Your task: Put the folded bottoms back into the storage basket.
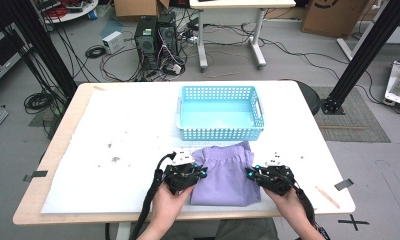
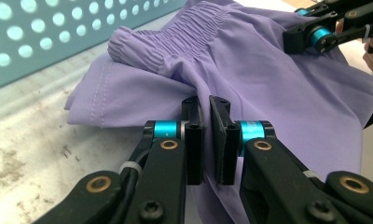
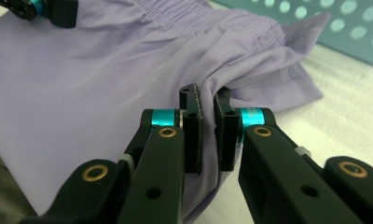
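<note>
Gripping purple garment (image 1: 227,175) at both side edges, I had left gripper (image 1: 187,170) pinched on fabric at its 9 o'clock, right gripper (image 1: 268,172) pinched at 3 o'clock. Garment lay folded on table (image 1: 113,135) near front edge; blue basket (image 1: 221,134) touched it at 12 o'clock.

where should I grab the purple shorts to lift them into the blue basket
By the two side edges, just below the gathered waistband, coming in level from the near side. The shorts lie folded flat, so only the edges give a fold to pinch. The left claw and right claw are shut on them there. The basket sits just beyond.
</note>
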Available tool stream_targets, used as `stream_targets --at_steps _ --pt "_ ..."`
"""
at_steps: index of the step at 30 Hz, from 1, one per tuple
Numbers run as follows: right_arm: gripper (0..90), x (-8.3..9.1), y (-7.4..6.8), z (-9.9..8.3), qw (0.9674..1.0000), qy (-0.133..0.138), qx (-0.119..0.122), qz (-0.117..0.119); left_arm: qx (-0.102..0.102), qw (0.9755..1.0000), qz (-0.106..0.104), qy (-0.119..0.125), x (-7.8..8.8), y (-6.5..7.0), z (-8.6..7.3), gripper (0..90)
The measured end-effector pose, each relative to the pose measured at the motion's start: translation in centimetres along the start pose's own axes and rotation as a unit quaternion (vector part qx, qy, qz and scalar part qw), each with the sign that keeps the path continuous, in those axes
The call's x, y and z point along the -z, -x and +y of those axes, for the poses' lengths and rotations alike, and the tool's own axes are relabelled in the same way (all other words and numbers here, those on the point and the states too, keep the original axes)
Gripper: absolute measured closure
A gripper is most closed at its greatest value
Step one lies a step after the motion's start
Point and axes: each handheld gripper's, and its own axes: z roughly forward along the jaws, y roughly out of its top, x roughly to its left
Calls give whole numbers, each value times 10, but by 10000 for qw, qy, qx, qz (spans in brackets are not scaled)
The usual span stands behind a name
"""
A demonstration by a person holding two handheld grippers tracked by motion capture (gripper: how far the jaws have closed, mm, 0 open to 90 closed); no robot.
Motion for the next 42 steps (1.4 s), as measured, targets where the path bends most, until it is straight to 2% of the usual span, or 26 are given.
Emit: stream_targets --at_steps 8,16,21,23,29,32,33,34,37,38,42 --pt "850 11 -1 8 9998 196 57 -2 -81 9999 -13 148 10 2 8 846" --pt "849 32 -4 28 9984 537 195 17 -217 9991 -41 373 29 5 31 846" --pt "849 39 -4 38 9973 688 263 16 -291 9985 -25 468 37 4 44 846" --pt "849 42 -3 47 9969 731 278 -30 -333 9980 23 530 41 2 56 847" --pt "849 46 4 73 9949 933 373 -128 -408 9970 123 643 46 -9 81 847" --pt "849 45 12 88 9948 937 340 -219 -427 9965 210 691 43 -17 95 848" --pt "849 43 15 93 9947 930 348 -259 -427 9965 210 691 43 -17 95 850" --pt "849 43 15 93 9947 930 348 -259 -412 9964 218 707 42 -21 99 850" --pt "849 33 27 111 9943 930 314 -425 -351 9958 361 763 34 -36 114 850" --pt "849 33 27 111 9943 930 314 -425 -351 9958 361 763 34 -36 114 850" --pt "849 20 40 128 9944 883 267 -523 -292 9953 519 760 21 -52 127 851"
